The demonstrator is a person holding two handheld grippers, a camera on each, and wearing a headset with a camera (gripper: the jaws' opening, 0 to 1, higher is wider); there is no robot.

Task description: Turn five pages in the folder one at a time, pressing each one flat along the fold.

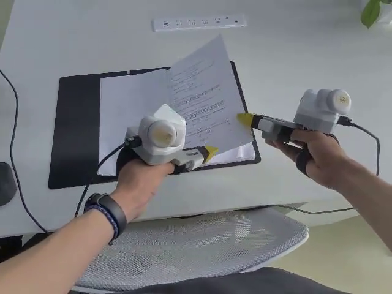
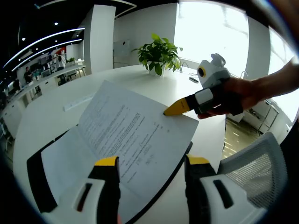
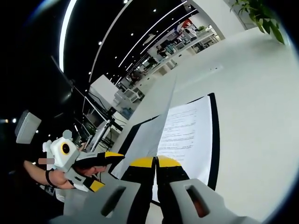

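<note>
A black folder point(image 1: 73, 135) lies open on the white table, with white printed pages inside. One page point(image 1: 202, 98) stands lifted and tilted over the right half. My right gripper point(image 1: 246, 120) is shut on that page's right edge; in the right gripper view the yellow-tipped gripper point(image 3: 155, 163) pinches the sheet point(image 3: 154, 135), seen nearly edge-on. My left gripper point(image 1: 210, 153) hovers at the folder's front edge, just below the lifted page. Its jaws stand open point(image 2: 152, 163) with the page point(image 2: 135, 130) ahead of them and nothing gripped. The right gripper point(image 2: 180, 107) shows at the page's edge there.
A white power strip point(image 1: 199, 23) lies beyond the folder. A potted plant point(image 1: 373, 11) stands at the far right corner. A black cable point(image 1: 12, 122) and a dark object point(image 1: 5, 184) sit at the left. A mesh chair point(image 1: 202, 245) is below the table's front edge.
</note>
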